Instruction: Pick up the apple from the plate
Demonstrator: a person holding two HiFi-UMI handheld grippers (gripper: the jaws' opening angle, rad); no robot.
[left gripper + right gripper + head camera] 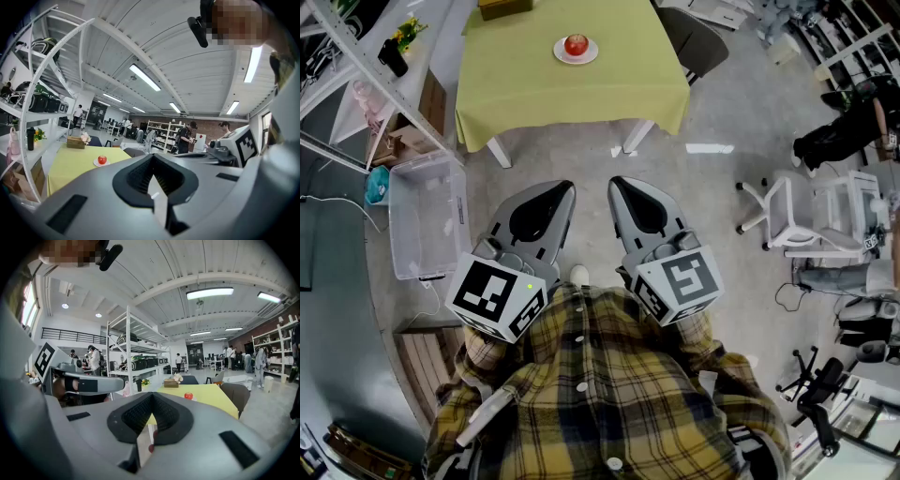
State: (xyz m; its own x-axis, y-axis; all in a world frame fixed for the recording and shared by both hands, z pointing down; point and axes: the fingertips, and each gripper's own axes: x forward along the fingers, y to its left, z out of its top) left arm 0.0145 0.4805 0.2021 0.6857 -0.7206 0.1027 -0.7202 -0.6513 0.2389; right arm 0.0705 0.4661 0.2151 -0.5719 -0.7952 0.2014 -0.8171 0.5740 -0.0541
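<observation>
A red apple [576, 44] sits on a small white plate [560, 54] at the far side of a yellow-green table [534, 89]. Both grippers hang close to my body over the floor, well short of the table. My left gripper [565, 190] is shut, its jaws meeting at the tip with nothing between them. Beside it my right gripper [617, 184] also looks shut and empty. In the left gripper view the apple [102, 160] shows far off, left of the jaw tip [152, 155]. In the right gripper view the apple [188, 396] lies right of the tip [151, 394].
A brown box [504, 7] stands at the table's far edge and a grey chair [698, 42] at its right corner. On the floor lie a clear plastic bin [427, 216] at the left and a white frame [783, 216] at the right. White shelving [356, 75] lines the left side.
</observation>
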